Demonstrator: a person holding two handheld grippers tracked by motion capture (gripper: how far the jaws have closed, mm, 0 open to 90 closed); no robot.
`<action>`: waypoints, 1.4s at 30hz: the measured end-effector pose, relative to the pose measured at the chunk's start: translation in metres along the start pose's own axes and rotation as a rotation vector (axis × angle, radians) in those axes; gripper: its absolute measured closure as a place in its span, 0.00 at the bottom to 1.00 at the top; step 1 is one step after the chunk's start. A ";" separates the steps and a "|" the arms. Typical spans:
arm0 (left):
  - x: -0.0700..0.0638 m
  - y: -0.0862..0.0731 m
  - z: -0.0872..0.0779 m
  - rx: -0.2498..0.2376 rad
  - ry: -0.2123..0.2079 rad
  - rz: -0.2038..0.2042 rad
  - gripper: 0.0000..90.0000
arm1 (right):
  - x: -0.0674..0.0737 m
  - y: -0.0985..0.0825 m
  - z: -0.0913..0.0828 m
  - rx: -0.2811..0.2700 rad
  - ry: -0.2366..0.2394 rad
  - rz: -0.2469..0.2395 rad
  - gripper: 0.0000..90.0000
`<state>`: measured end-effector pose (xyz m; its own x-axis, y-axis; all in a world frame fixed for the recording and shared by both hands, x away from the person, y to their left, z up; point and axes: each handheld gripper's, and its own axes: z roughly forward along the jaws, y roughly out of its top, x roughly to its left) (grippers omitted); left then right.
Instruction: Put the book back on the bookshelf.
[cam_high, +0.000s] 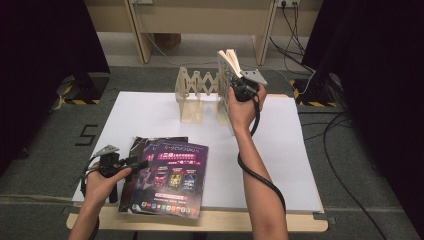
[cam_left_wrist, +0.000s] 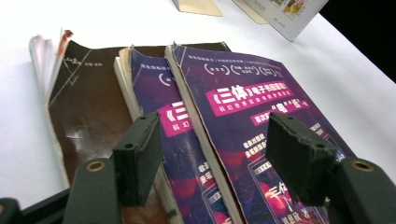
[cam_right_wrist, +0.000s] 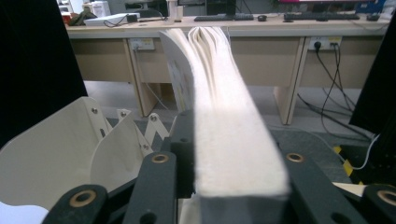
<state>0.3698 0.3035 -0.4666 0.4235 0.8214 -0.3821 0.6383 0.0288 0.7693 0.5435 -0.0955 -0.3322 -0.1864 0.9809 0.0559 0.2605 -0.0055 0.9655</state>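
step: right gripper (cam_high: 239, 84) clamps a book (cam_high: 228, 61) above the wooden accordion rack (cam_high: 197, 92) | left gripper (cam_high: 131, 163) gapes empty over the stacked paperbacks (cam_high: 167, 175) | next: lower the book upright into a slot

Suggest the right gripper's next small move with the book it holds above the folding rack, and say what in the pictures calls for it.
Probably lower the book into a slot of the rack. The right gripper holds it by its page edge, above the rack's right end, and its pages fan open at the top; the jaws stand close on either side of it.
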 end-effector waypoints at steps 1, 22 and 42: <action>-0.001 0.000 0.000 -0.001 -0.003 0.001 0.39 | -0.001 0.001 0.000 0.010 -0.005 -0.003 0.76; -0.006 -0.001 0.004 0.008 -0.015 0.007 0.39 | -0.022 0.004 -0.002 0.196 0.015 0.056 0.70; -0.004 0.000 0.002 0.003 -0.009 0.006 0.39 | 0.002 -0.003 0.001 0.184 -0.050 0.054 0.83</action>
<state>0.3690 0.2988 -0.4661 0.4330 0.8163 -0.3824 0.6375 0.0226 0.7701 0.5429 -0.0932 -0.3352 -0.1214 0.9886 0.0890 0.4388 -0.0270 0.8982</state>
